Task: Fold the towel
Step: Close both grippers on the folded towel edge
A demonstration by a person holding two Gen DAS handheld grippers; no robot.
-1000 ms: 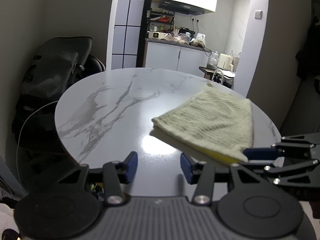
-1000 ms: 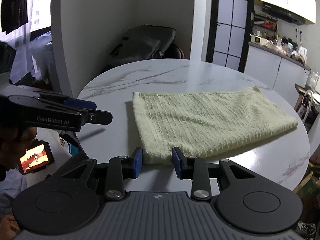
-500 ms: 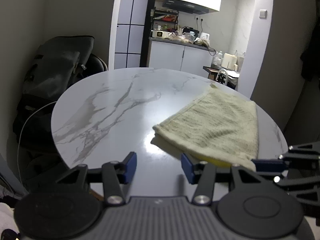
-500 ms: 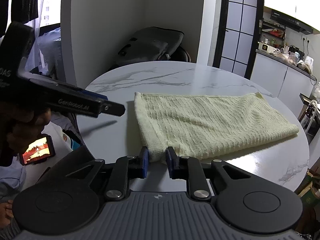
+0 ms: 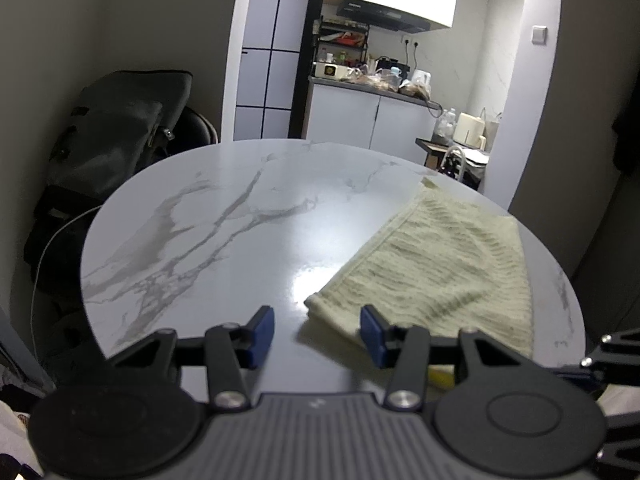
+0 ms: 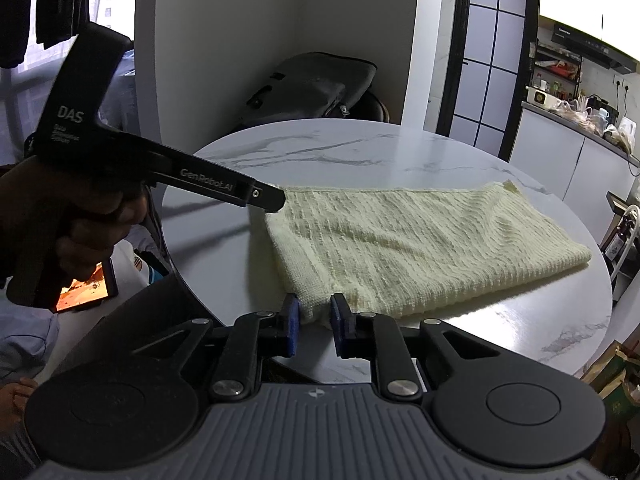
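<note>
Marble-patterned and round, the worktop [image 5: 224,216] carries a pale yellow towel [image 6: 400,248] that lies flat as a long rectangle, seemingly already doubled over once, along the edge nearest the person. The right tool [image 6: 314,322] has its blue pads closed on the towel's near corner at that edge, grasping the cloth. The left tool [image 5: 316,334] hangs released, pads wide apart, just short of the other corner of the same short end; in the right wrist view its tip sits over that corner.

The step in hand looks like taking both corners of this short end. To do it well, the left tool should pinch every layer at its corner, though the layer count is hard to judge from here. Both tools should then lift evenly so the edges stay aligned.
</note>
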